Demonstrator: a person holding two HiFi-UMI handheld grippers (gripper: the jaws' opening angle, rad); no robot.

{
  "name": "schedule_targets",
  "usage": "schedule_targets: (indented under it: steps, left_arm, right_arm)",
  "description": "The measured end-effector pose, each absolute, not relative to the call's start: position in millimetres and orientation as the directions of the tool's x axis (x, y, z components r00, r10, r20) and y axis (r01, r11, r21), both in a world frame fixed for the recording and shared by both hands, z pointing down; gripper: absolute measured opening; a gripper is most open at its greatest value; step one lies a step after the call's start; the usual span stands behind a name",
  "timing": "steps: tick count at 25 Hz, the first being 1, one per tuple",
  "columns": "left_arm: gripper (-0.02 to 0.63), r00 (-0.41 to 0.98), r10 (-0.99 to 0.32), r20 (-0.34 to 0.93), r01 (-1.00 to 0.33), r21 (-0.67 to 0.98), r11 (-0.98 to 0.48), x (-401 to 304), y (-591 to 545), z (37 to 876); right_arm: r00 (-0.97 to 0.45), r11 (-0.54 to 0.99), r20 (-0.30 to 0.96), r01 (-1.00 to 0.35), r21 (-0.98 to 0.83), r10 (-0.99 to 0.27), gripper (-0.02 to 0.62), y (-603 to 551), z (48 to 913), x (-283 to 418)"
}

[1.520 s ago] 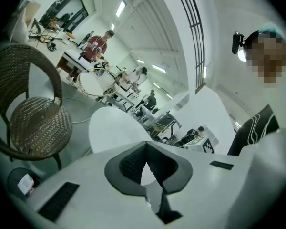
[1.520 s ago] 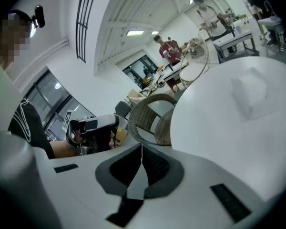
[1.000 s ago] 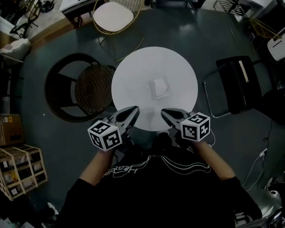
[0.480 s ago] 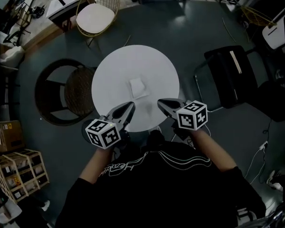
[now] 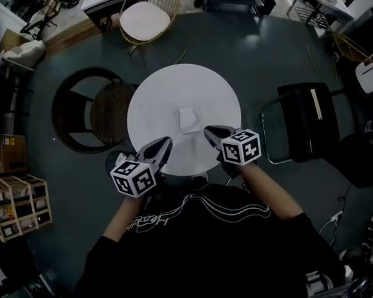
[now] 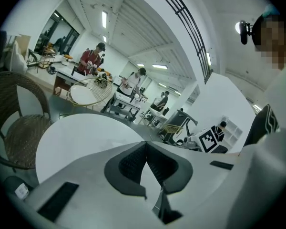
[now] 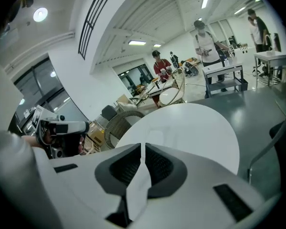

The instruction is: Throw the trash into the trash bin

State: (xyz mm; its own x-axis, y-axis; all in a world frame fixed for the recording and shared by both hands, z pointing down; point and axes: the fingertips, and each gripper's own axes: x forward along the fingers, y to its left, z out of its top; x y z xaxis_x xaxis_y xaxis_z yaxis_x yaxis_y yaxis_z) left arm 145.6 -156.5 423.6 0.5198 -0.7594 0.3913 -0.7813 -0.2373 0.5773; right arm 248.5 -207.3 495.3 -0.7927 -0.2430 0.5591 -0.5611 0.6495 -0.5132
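Two grippers sit low at the near rim of the round white bench (image 5: 174,85).

Left gripper (image 5: 167,141): fingers clenched tip to tip with nothing between them. The left gripper view shows the pads meeting in a closed line.

Right gripper (image 5: 207,130): fingers also pressed together and empty, tips over the bench's near edge.

Trash (image 5: 188,119): a small white crumpled piece lying near the middle of the bench. It is just beyond the two sets of fingertips, nearer the right one, and touched by neither.

Left of the bench, a wicker chair (image 5: 109,113) with a dark round frame stands close beside the rim. To the right, a black chair (image 5: 311,120) stands apart from the bench. On the far side is a gold wire chair (image 5: 150,14) with a pale seat.

Farthest back, people (image 7: 206,44) stand at desks (image 7: 224,70).
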Motion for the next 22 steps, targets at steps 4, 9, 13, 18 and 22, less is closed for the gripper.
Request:
schedule_targets:
  steps: [4, 9, 13, 18, 22]
  left_arm:
    - [0.006, 0.466, -0.789, 0.400, -0.792, 0.586, -0.171, 122.2, -153.1, 428.8]
    - [0.006, 0.387, -0.825, 0.413, -0.806, 0.586, -0.085, 93.9, -147.3, 427.2]
    - [0.006, 0.335, -0.841, 0.425, -0.808, 0.589, -0.024, 72.0, -141.8, 435.3]
    - [0.006, 0.318, -0.846, 0.427, -0.793, 0.610, 0.009, 63.4, -140.0, 446.3]
    - [0.006, 0.330, -0.842, 0.427, -0.792, 0.610, -0.001, 60.6, -140.4, 448.1]
  right_arm:
    - [-0.763, 0.664, 0.608, -0.574, -0.480, -0.220, 0.037, -222.8, 515.0, 233.9]
    - [-0.682, 0.669, 0.699, -0.625, -0.403, -0.215, 0.166, -231.7, 548.7, 223.8]
    - [-0.647, 0.638, 0.734, -0.658, -0.400, -0.207, 0.178, -238.4, 570.0, 213.3]
    - [-0.604, 0.583, 0.765, -0.712, -0.392, -0.224, 0.176, -243.2, 585.3, 215.5]
    - [-0.618, 0.523, 0.751, -0.730, -0.439, -0.233, 0.170, -244.8, 587.2, 214.1]
